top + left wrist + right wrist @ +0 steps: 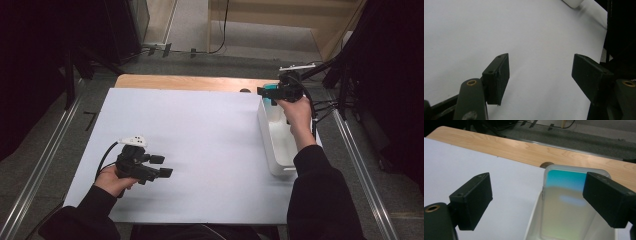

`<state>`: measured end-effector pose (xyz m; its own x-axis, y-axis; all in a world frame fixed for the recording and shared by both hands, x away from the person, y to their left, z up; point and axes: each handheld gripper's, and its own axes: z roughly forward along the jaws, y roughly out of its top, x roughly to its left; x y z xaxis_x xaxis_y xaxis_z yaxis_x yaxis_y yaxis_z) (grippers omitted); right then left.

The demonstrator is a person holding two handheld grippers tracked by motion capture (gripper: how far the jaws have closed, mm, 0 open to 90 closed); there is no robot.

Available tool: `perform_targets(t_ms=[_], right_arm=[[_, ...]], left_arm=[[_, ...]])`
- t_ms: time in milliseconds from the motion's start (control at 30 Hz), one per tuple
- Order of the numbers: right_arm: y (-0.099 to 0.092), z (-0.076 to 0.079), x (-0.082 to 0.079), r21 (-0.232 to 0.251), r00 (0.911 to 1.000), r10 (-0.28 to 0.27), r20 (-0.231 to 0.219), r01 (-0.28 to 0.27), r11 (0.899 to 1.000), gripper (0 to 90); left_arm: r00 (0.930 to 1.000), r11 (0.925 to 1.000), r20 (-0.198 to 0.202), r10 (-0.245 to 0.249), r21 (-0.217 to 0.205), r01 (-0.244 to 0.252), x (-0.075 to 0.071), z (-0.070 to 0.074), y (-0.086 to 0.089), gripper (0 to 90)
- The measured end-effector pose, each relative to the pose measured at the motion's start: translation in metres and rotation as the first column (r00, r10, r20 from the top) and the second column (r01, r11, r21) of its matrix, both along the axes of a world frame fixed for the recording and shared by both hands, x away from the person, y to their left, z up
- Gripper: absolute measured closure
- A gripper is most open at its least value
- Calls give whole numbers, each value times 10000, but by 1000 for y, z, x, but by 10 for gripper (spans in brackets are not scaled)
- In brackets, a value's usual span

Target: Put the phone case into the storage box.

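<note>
One thin, slippery translucent sheet [566,205] leaned stiffly in the white bin [274,145] far right; my right gripper [536,202] gaped unclenched beside its top edge, left gripper [540,75] released.

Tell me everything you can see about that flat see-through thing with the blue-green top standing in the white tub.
The translucent panel is a flat, rounded-cornered sheet, plastic by its look, shading from teal at the top to pale frosted white lower down, with a faint glare patch. It stands roughly upright at the far end of the white tub, its lower edge inside. The right gripper hovers at it with jaws apart; the right-hand pad overlaps its edge, but contact is unclear.
</note>
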<state>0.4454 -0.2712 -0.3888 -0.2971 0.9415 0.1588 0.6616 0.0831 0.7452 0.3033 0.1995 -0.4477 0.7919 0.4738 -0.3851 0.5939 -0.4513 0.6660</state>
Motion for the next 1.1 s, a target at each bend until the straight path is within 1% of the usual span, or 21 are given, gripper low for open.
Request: perform_targets(t_ms=[100,167,200,233,300,333,367,400,433,500,567,600,633,733,767,867,1000,1100], right_arm=[[2,3,-5,134,9990,454,-22,-454,9989,78],[5,4,-8,57,9971,755,1,-755,9971,79],[6,5,-9,20,9966,820,34,-820,9966,79],[8,6,-12,53,9955,946,7,-946,9955,79],[11,7,-15,156,9941,1081,-116,-1079,9940,81],[13,7,-17,133,9932,1155,-120,-1154,9932,82],[14,8,-19,134,9919,1258,-167,-1256,9920,127],[16,9,-21,138,9919,1261,-183,-1258,9920,139],[18,10,-23,143,9902,1384,-209,-1381,9903,140],[20,11,-27,117,9875,1573,-104,-1571,9875,139],[23,13,-32,88,9859,1668,-128,-1667,9860,139],[24,14,-33,68,9845,1754,-39,-1754,9845,139],[25,14,-34,59,9838,1795,-20,-1795,9837,139],[28,16,-41,163,9814,1920,-5,-1920,9813,140],[28,16,-43,118,9788,2048,32,-2048,9787,140],[30,17,-50,232,9768,2134,177,-2138,9766,158],[34,16,-62,379,9681,2495,232,-2502,9674,158],[35,15,-69,441,9642,2643,231,-2651,9632,158]], left_arm=[[10000,10000,-47,-38,25,38,0,0,0,300],[10000,10000,-15,-20,30,20,0,0,1,300],[10000,10000,-33,14,43,-13,0,0,1,300],[10000,10000,-27,5,47,-5,0,1,2,300],[10000,10000,-36,40,15,-40,0,1,2,300],[10000,10000,-37,50,24,-50,0,1,2,300],[10000,10000,-30,58,-46,-58,0,0,2,301],[10000,10000,-32,69,-39,-69,0,0,2,300],[10000,10000,-26,64,-47,-64,0,0,2,301],[10000,10000,-40,65,-50,-66,0,0,2,301],[10000,10000,-35,54,-23,-54,0,0,2,300],[10000,10000,-25,63,-63,-63,0,0,2,300],[10000,10000,-40,22,-12,-22,0,1,2,300],[10000,10000,-52,70,-31,-71,1,1,3,300],[10000,10000,-53,78,-40,-79,0,1,3,300],[10000,10000,-11,40,-35,-40,1,1,3,300],[10000,10000,-28,79,-43,-80,1,1,3,300],[10000,10000,-33,74,-37,-74,1,1,3,300]])
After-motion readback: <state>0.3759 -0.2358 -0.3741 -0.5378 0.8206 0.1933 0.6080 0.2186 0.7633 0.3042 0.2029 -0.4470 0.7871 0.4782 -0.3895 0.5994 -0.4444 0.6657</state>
